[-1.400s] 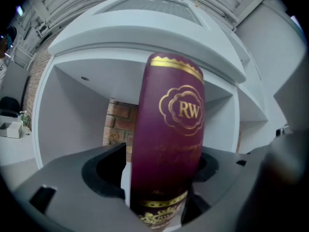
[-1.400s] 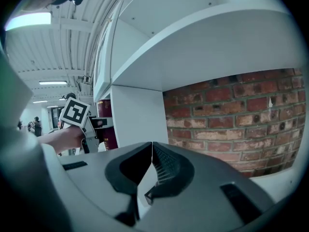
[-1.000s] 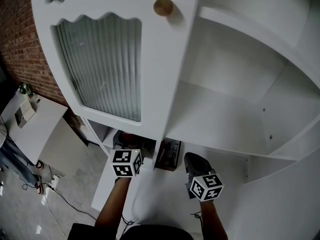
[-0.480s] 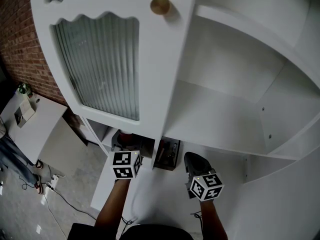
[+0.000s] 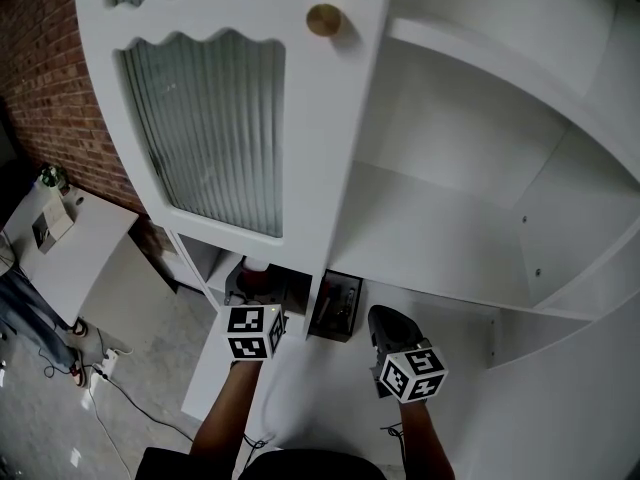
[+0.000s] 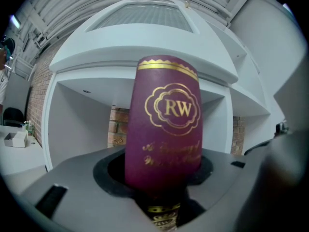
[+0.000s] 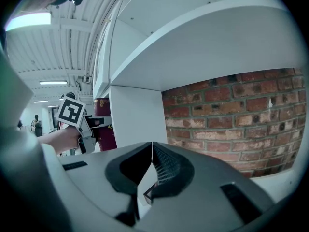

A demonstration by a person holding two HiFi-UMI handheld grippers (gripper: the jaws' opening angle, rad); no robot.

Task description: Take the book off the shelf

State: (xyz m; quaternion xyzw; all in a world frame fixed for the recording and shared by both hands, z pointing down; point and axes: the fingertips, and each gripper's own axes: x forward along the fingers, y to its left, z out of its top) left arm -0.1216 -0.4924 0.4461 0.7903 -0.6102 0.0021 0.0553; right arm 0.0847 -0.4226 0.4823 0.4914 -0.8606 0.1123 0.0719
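Observation:
A maroon book (image 6: 166, 124) with gold "RW" lettering on its spine stands upright between the jaws of my left gripper (image 6: 161, 178), which is shut on its lower part. In the head view the left gripper (image 5: 250, 303) is at the low shelf opening under the glass door, and the book's (image 5: 256, 276) pale top edge shows just beyond it. My right gripper (image 7: 152, 161) is shut with nothing in it and points at the brick wall behind the neighbouring compartment. From the head view the right gripper (image 5: 385, 323) hangs to the right of the divider.
A white cabinet door with ribbed glass and a brass knob (image 5: 323, 19) stands above the left gripper. White open shelves (image 5: 430, 238) lie to the right. A dark object (image 5: 338, 308) sits behind the divider (image 7: 133, 120). A white table (image 5: 60, 238) stands at far left.
The left gripper has pulled back slightly toward me with the book, whose pale top now shows clearer at the shelf opening. The right gripper has stayed put.

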